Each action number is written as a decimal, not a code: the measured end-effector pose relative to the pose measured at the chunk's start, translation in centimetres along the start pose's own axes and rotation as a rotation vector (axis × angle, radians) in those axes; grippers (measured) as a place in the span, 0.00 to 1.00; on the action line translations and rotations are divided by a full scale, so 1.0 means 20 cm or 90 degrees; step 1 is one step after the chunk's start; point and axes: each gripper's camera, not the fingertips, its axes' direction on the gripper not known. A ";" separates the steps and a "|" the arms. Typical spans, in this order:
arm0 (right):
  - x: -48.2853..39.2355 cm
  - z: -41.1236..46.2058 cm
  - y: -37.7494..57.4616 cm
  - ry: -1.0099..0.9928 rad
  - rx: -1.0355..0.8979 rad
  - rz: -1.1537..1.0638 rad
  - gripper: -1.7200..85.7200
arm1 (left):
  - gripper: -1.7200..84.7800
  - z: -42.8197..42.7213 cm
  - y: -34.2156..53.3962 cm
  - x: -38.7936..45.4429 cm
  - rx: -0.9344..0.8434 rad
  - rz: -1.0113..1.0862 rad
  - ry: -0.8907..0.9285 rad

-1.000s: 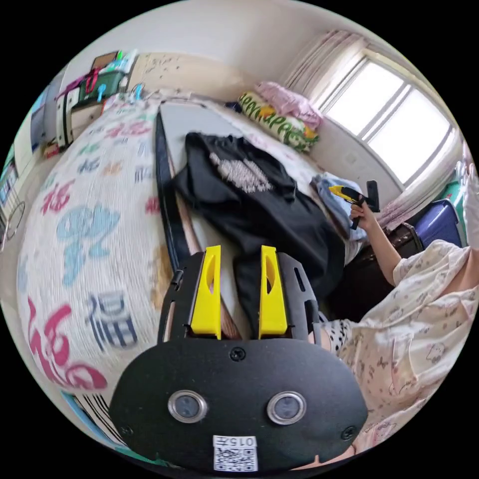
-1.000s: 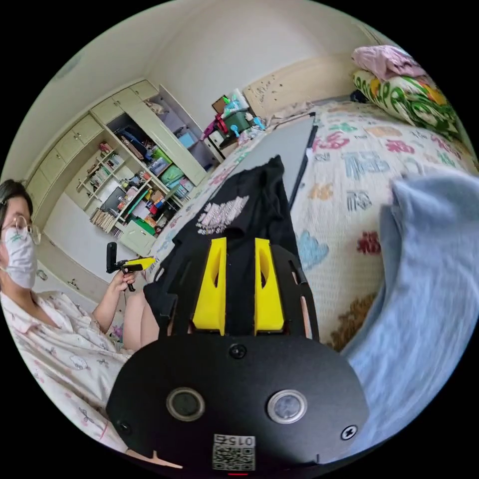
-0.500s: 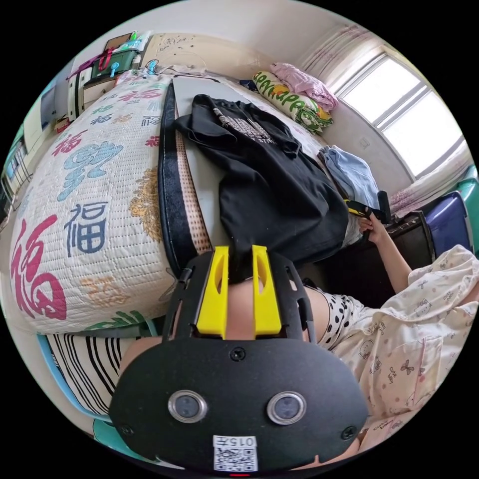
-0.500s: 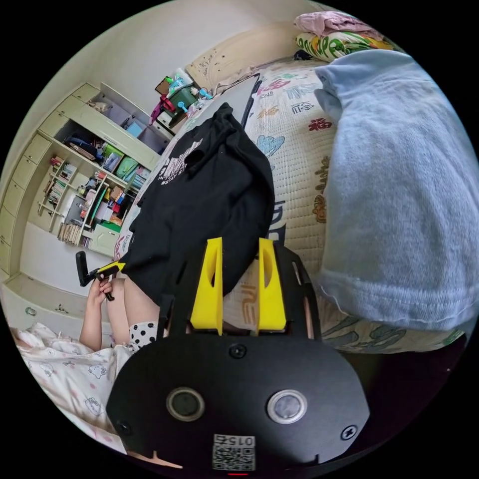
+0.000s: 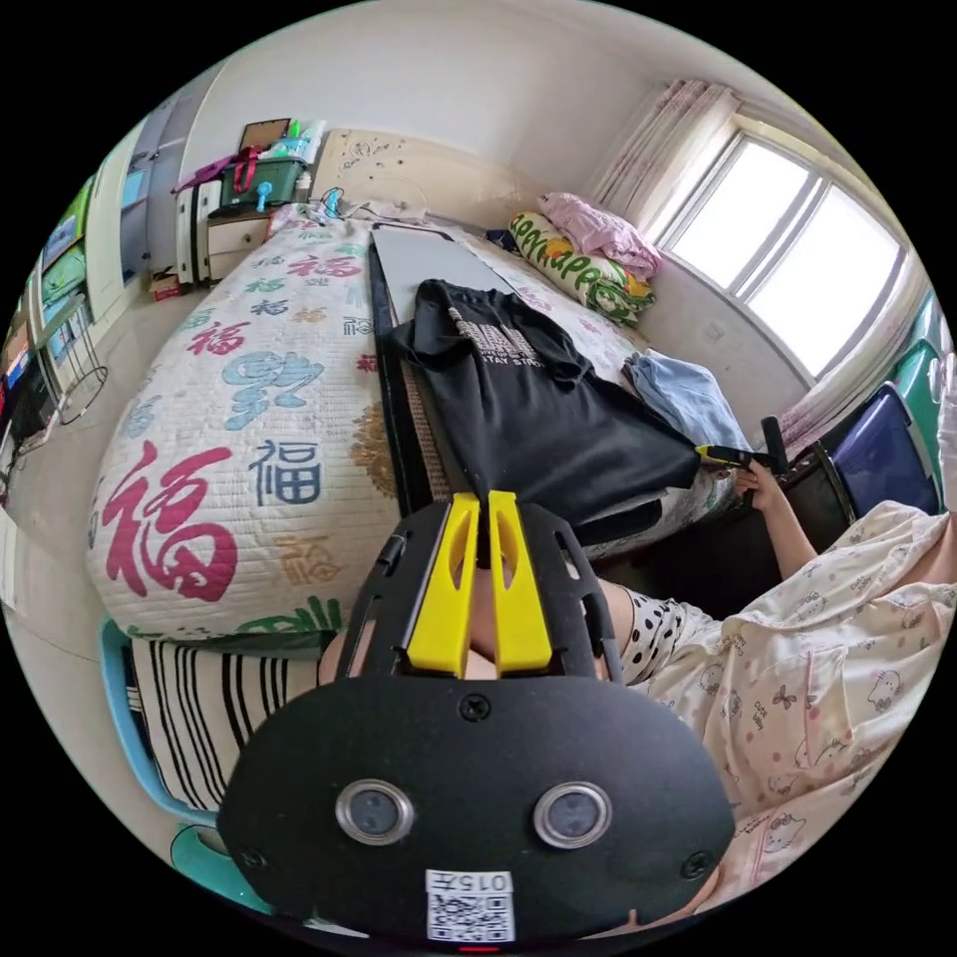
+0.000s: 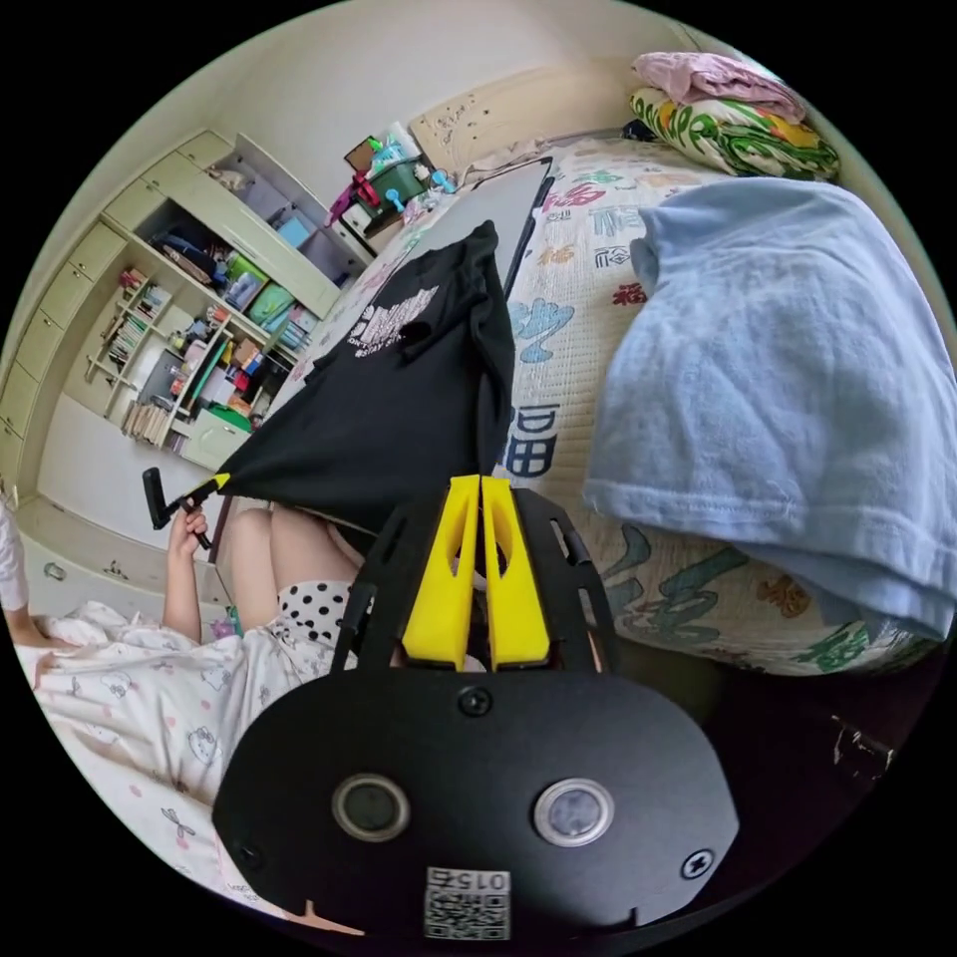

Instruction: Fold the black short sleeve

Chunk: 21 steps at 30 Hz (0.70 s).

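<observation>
Left tongs (image 5: 478,503) had the jaws pressed nearly together on one bottom corner of the black tee (image 5: 538,419), and the right tongs (image 6: 480,488) were likewise clamped on the other bottom corner, w/ only a thin sliver of dark cloth between the yellow jaws. In the left gripper view the right tongs (image 5: 723,456) showed far off in the person's hand (image 5: 763,483), nipping the hem; in the right gripper view the left tongs (image 6: 194,490) did the same at the opposite corner. So the hem was stretched taut between both hands, prob. to pull wrinkles out and square the tee before any fold. The tee lay print-side up on a grey board (image 5: 429,269) set on top of the bed (image 5: 229,419), collar end toward the headboard, bottom edge drawn past the bed's edge toward the seated person, approx. over the knees. The board likely served as a flat, firm surface for folding vs. the soft quilt. A light blue garment (image 6: 788,379) sat beside the tee on the quilt, apart from it, and pillows (image 5: 588,269) were stacked near the window. Judged: folding proper not yet begun, this was the flattening step.
</observation>
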 end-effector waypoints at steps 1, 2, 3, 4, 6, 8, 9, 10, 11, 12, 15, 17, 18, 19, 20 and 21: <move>-0.02 0.00 0.04 0.010 -0.022 -0.010 0.02 | 0.04 -0.02 0.02 0.03 -0.007 0.001 -0.010; -0.03 0.04 0.08 0.031 -0.052 -0.018 0.02 | 0.04 -0.01 0.05 0.05 -0.016 0.001 -0.017; -0.04 0.07 0.10 0.047 -0.069 -0.021 0.03 | 0.04 0.00 0.07 0.07 -0.022 0.001 -0.020; -0.03 0.15 0.14 0.073 -0.096 -0.028 0.03 | 0.05 0.05 0.09 0.08 -0.039 0.001 -0.018; 0.00 0.25 0.18 0.089 -0.135 -0.023 0.05 | 0.06 0.15 0.13 0.08 -0.085 -0.014 -0.008; -0.01 0.30 0.20 0.169 -0.145 -0.015 0.09 | 0.09 0.19 0.16 0.10 -0.112 -0.027 -0.062; -0.04 0.29 0.20 0.189 -0.135 -0.023 0.09 | 0.10 0.18 0.16 0.11 -0.103 -0.025 -0.076; -0.09 0.26 0.18 0.224 -0.106 -0.044 0.10 | 0.10 0.12 0.14 0.13 -0.075 -0.023 -0.091; -0.17 0.23 0.15 0.241 -0.067 -0.068 0.11 | 0.11 0.07 0.11 0.15 -0.040 -0.025 -0.095; -0.20 0.21 0.12 0.241 -0.044 -0.081 0.11 | 0.11 0.05 0.09 0.15 -0.022 -0.027 -0.094; -0.36 0.20 -0.05 0.142 0.054 -0.135 0.12 | 0.12 0.07 -0.10 0.13 0.029 -0.051 -0.093; -0.44 0.33 -0.24 0.038 0.067 -0.163 0.14 | 0.13 0.22 -0.28 0.12 0.050 -0.058 -0.108; -0.47 0.38 -0.28 0.022 0.064 -0.171 0.14 | 0.13 0.27 -0.32 0.12 0.057 -0.060 -0.099; -0.50 0.48 -0.37 0.009 0.058 -0.180 0.14 | 0.13 0.37 -0.41 0.11 0.062 -0.062 -0.070; -0.52 0.58 -0.45 0.008 0.051 -0.175 0.14 | 0.13 0.47 -0.50 0.10 0.063 -0.066 -0.045; -0.53 0.63 -0.49 0.005 0.049 -0.171 0.14 | 0.13 0.51 -0.54 0.09 0.067 -0.073 -0.039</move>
